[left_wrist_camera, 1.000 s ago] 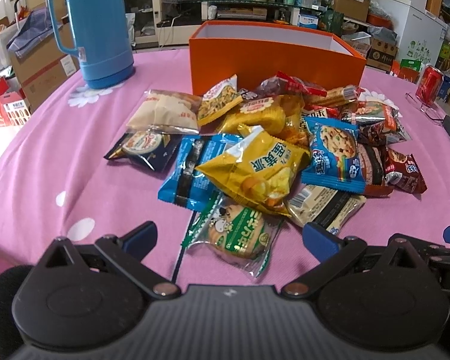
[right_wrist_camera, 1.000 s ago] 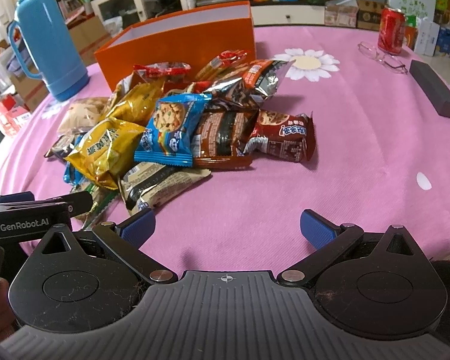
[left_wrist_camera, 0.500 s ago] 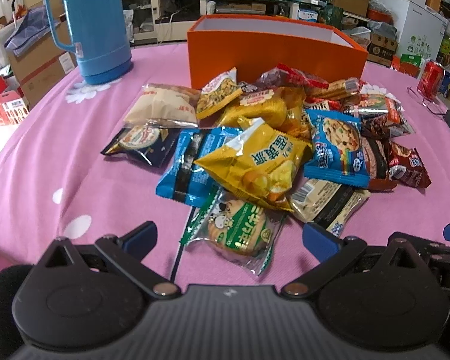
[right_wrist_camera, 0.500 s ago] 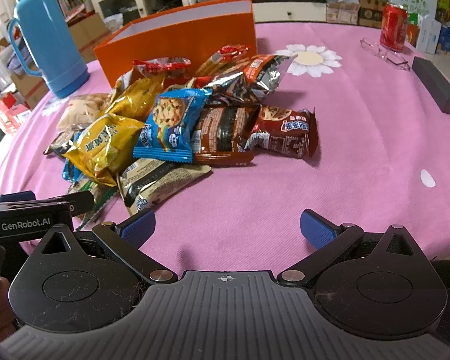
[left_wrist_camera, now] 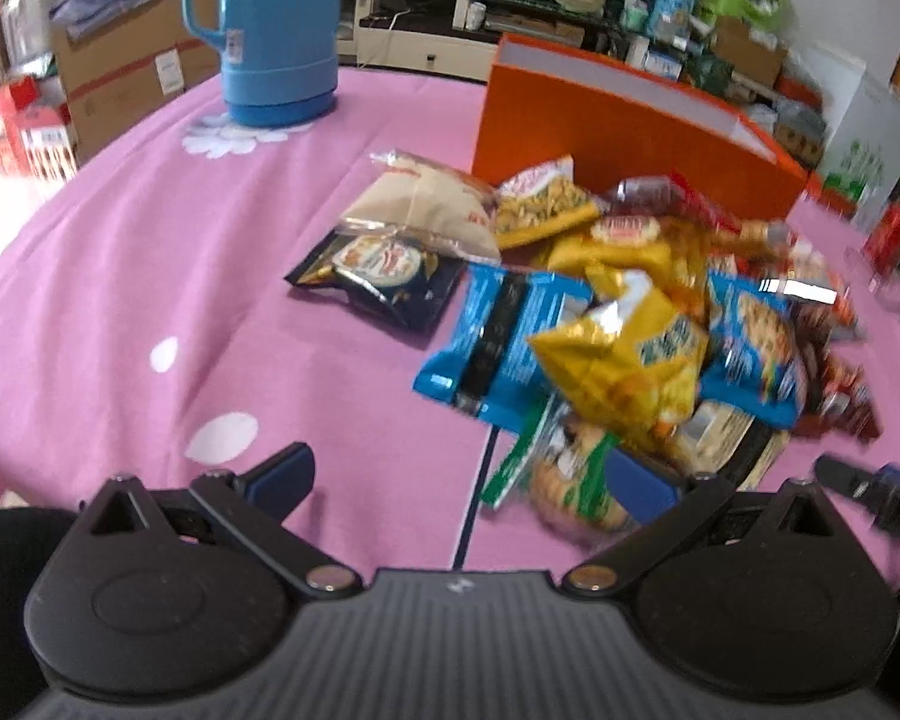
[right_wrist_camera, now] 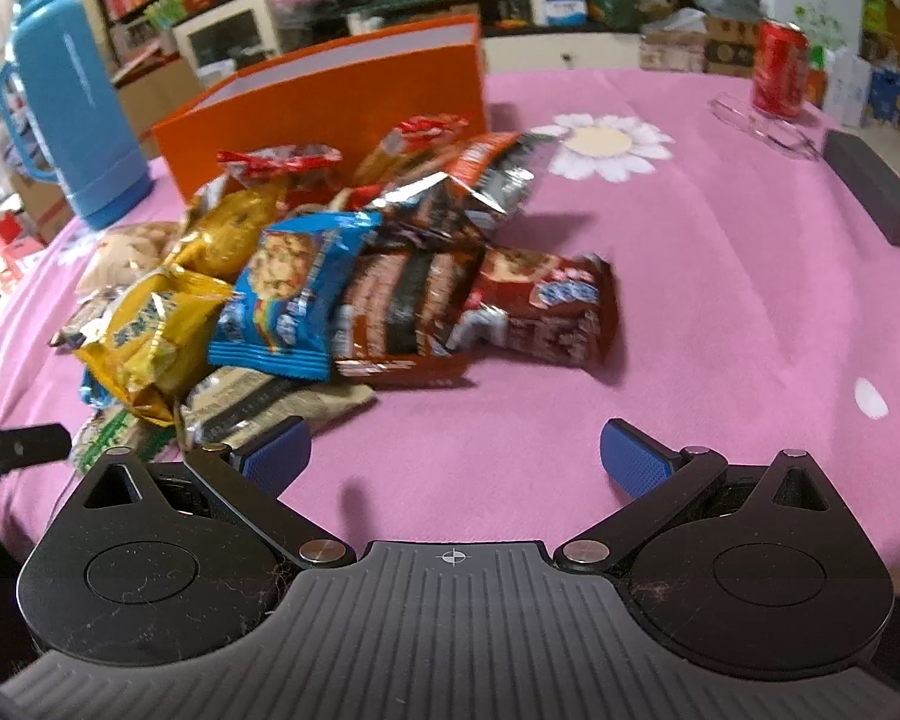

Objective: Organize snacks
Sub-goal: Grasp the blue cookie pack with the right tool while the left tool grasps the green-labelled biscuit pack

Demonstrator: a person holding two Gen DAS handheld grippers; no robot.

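Note:
A pile of snack packets (left_wrist_camera: pixel 618 324) lies on the pink tablecloth in front of an open orange box (left_wrist_camera: pixel 618 132). The pile also shows in the right wrist view (right_wrist_camera: pixel 354 276), with the box (right_wrist_camera: pixel 330 102) behind it. My left gripper (left_wrist_camera: pixel 459 477) is open and empty, low over the cloth at the pile's near left; its right finger is beside a green biscuit packet (left_wrist_camera: pixel 564 474). My right gripper (right_wrist_camera: pixel 453 456) is open and empty, near the cloth in front of a brown packet (right_wrist_camera: pixel 540 312); its left finger is by a beige packet (right_wrist_camera: pixel 270 408).
A blue thermos (left_wrist_camera: pixel 276 30) stands far left of the box. A red can (right_wrist_camera: pixel 780 69), glasses (right_wrist_camera: pixel 762 126) and a dark case (right_wrist_camera: pixel 876 198) sit at the right. Bare cloth (right_wrist_camera: pixel 720 330) lies right of the pile. The other gripper's tip (left_wrist_camera: pixel 876 495) shows at the right edge.
My left gripper has swung to the left and moved closer, so the pile now sits to its right. My right gripper has moved forward, closer to the pile. Both stay open.

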